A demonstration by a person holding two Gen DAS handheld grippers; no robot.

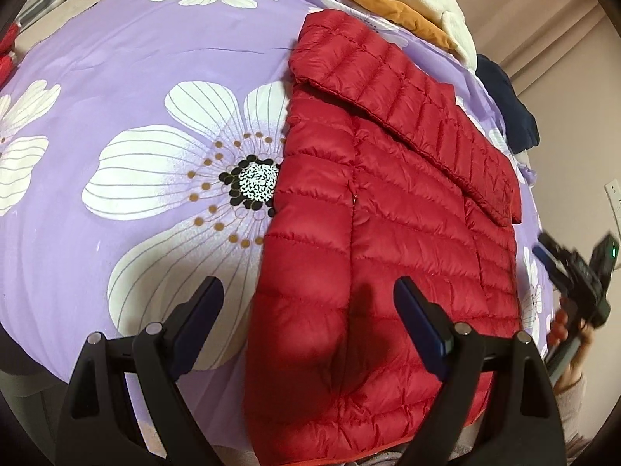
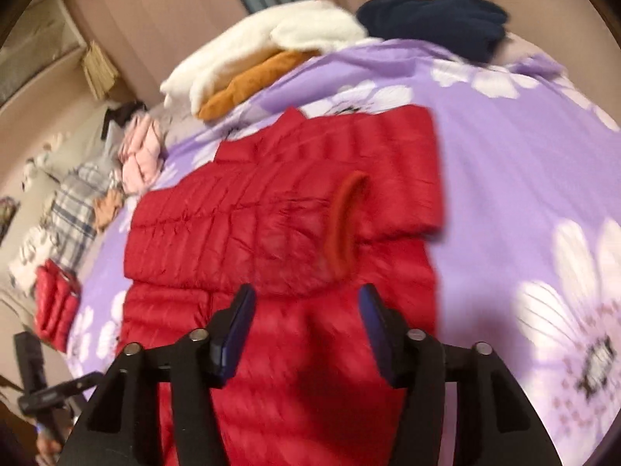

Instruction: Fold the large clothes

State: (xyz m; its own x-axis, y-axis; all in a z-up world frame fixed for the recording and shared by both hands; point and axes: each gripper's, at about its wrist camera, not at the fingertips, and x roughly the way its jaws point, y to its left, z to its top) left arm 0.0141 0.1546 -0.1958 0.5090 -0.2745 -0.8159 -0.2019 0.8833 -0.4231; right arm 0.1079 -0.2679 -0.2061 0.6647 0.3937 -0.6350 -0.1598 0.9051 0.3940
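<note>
Lying flat on the purple bed sheet (image 1: pixel 136 77), red puffer jacket (image 1: pixel 388 202) has one sleeve (image 1: pixel 407 105) folded across its chest. Both hand-held grippers, left (image 1: pixel 308 295) & right (image 2: pixel 306 303), hang over its hem w/ jaws apart, nothing gripped. Risk: slick padded fabric (puffy) may spring the sleeve back off the jacket.

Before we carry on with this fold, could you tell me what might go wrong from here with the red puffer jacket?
The red puffer jacket looks slick and puffy, so the sleeve folded across it may spring back. The left gripper and right gripper are both open and hold nothing, so a pinch might catch only the top layer.
</note>
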